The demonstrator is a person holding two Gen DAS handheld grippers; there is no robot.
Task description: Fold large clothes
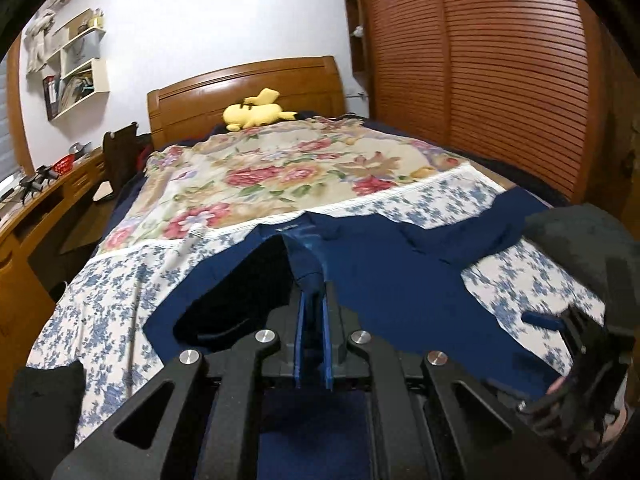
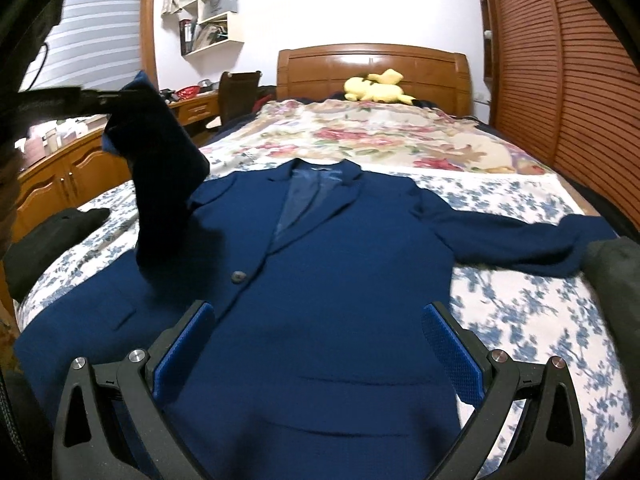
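A navy blue jacket lies face up and buttoned on the bed's blue-flowered sheet, collar toward the headboard. My left gripper is shut on the jacket's sleeve and holds its end up off the bed; in the right wrist view this gripper sits at the upper left. The other sleeve stretches flat to the right. My right gripper hangs open over the jacket's lower front with nothing between its blue pads.
A yellow plush toy rests by the wooden headboard on a red-flowered blanket. Slatted wardrobe doors line the right side. A desk and chair stand left. A dark cloth lies at the bed's left edge.
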